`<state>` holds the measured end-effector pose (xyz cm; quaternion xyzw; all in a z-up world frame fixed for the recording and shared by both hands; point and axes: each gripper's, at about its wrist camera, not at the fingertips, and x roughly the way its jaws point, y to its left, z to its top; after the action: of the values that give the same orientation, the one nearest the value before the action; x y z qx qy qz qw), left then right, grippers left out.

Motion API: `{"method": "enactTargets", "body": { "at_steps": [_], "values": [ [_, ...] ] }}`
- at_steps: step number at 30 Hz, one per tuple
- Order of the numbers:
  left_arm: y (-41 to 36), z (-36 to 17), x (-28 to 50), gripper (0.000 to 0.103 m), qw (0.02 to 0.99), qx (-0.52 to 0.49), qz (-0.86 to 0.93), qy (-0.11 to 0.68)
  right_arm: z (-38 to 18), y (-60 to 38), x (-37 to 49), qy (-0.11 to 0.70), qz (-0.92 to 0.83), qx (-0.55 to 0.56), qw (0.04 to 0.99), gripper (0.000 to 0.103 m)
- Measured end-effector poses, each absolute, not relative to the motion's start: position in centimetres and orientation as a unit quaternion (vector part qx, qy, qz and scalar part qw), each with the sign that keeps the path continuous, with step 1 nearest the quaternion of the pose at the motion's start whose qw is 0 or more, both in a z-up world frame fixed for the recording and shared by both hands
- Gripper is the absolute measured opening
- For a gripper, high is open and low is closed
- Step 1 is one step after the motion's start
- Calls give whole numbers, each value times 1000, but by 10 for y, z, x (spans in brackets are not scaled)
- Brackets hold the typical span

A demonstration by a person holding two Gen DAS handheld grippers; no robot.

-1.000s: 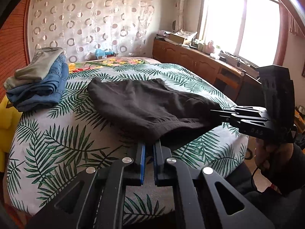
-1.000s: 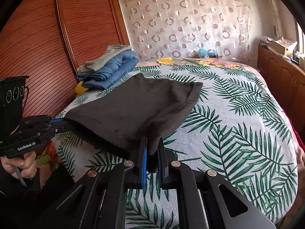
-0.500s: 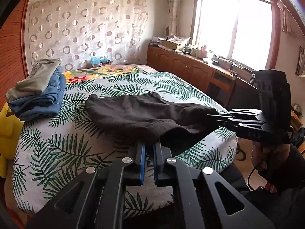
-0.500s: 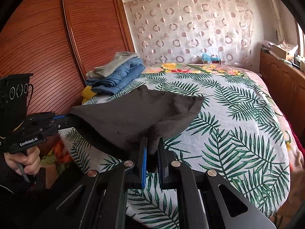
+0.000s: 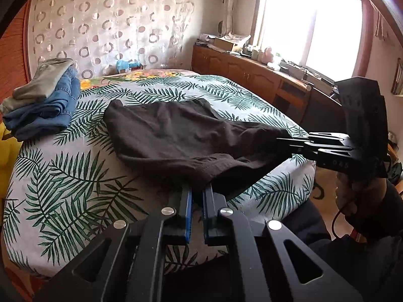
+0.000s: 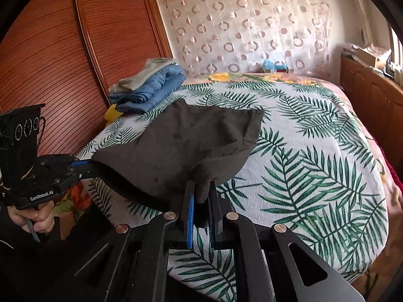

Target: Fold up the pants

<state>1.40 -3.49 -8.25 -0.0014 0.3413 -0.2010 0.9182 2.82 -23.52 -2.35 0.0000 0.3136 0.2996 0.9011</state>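
Dark brown pants (image 5: 171, 136) lie spread across the palm-leaf bedspread (image 5: 63, 173), their near edge lifted off the bed. My left gripper (image 5: 197, 191) is shut on one near corner of the pants. My right gripper (image 6: 201, 188) is shut on the other near corner, with a fold of cloth bunched between its blue pads. In the left wrist view the right gripper (image 5: 289, 143) comes in from the right, stretching the hem. The right wrist view shows the pants (image 6: 196, 141) and the left gripper (image 6: 85, 163) at the left, held by a hand (image 6: 32, 216).
A stack of folded blue jeans (image 5: 42, 110) and grey pants (image 5: 40, 83) rests at the bed's far left, by a wooden wardrobe (image 6: 63, 63). A wooden cabinet (image 5: 252, 75) under the window lines the right side. A yellow item (image 6: 112, 113) sits beside the stack.
Both grippers have drawn back toward the bed's near edge, pulling the pants along the bedspread. The grips have stayed shut on the corners.
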Motion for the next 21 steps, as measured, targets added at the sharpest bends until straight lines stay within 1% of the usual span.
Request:
{"method": "enactTargets", "body": {
  "at_steps": [11,17,21],
  "values": [
    [-35,-63,4,7,924,4,-207,322,-10,-239,18,296,306,-5,905,9],
    [-37,-44,-7,7,929,10,-216,301,4,-245,6,279,317,-5,906,9],
    [-36,-48,3,7,929,7,-208,305,7,-245,9,271,319,-3,908,9]
  ]
}}
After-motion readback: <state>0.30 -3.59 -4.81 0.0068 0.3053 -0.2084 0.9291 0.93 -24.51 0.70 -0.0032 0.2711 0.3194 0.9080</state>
